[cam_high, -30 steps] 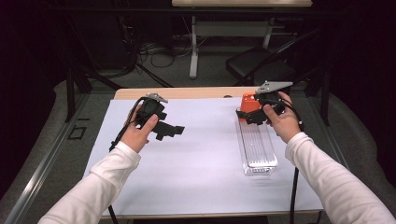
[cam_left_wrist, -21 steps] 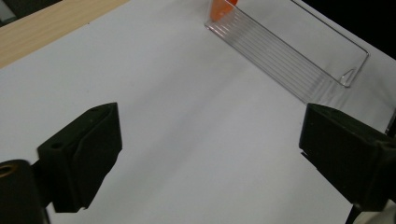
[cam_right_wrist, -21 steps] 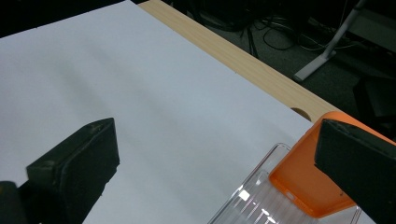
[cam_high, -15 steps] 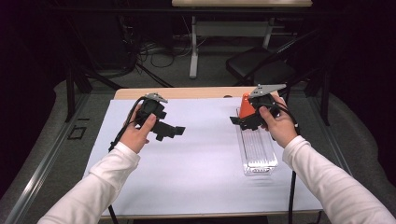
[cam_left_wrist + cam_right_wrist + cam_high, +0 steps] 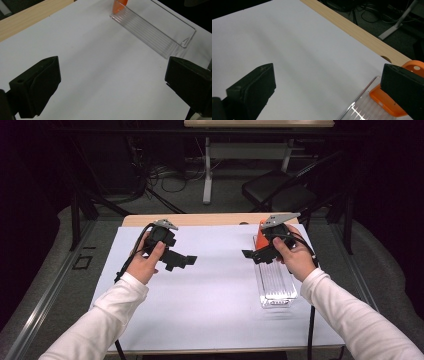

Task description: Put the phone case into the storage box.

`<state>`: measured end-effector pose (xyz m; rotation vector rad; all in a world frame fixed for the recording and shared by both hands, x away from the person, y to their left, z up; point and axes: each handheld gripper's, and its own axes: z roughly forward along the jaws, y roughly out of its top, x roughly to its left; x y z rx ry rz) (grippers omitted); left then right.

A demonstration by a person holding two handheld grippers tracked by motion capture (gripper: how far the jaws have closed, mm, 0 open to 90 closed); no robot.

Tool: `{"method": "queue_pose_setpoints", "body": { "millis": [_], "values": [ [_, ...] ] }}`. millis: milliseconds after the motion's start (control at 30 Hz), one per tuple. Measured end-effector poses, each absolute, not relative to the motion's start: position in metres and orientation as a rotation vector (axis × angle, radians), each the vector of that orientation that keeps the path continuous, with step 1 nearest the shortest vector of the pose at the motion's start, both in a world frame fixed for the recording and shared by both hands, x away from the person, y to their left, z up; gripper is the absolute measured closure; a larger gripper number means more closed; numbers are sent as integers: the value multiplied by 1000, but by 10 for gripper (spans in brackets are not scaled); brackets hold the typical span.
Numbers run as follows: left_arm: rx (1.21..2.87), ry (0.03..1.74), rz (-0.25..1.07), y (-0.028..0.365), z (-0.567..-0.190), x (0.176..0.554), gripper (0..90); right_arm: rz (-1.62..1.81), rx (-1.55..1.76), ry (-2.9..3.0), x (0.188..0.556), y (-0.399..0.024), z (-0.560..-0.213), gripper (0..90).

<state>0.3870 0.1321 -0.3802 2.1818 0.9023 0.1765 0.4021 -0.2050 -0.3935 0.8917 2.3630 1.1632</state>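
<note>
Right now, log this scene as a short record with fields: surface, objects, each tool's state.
surface: white sheet on a wooden table
tray: clear ribbed plastic tray, on the sheet's right side
orange item: orange plastic piece at the tray's far end
left tool: left tool open, holding nothing, above bare sheet
right tool: right tool open, holding nothing, over the tray's far end

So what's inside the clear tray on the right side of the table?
An orange object sits at the far end of the clear tray. The ribbed floor nearer the person looks bare; the right gripper covers part of that far end.
</note>
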Motion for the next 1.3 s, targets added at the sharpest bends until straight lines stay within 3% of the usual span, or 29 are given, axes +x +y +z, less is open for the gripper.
{"method": "queue_pose_setpoints", "body": {
  "millis": [1300],
  "values": [
    [2157,914,157,142,-389,364,4,1109,905,2413,378,-199,-407,0]
  ]
}}
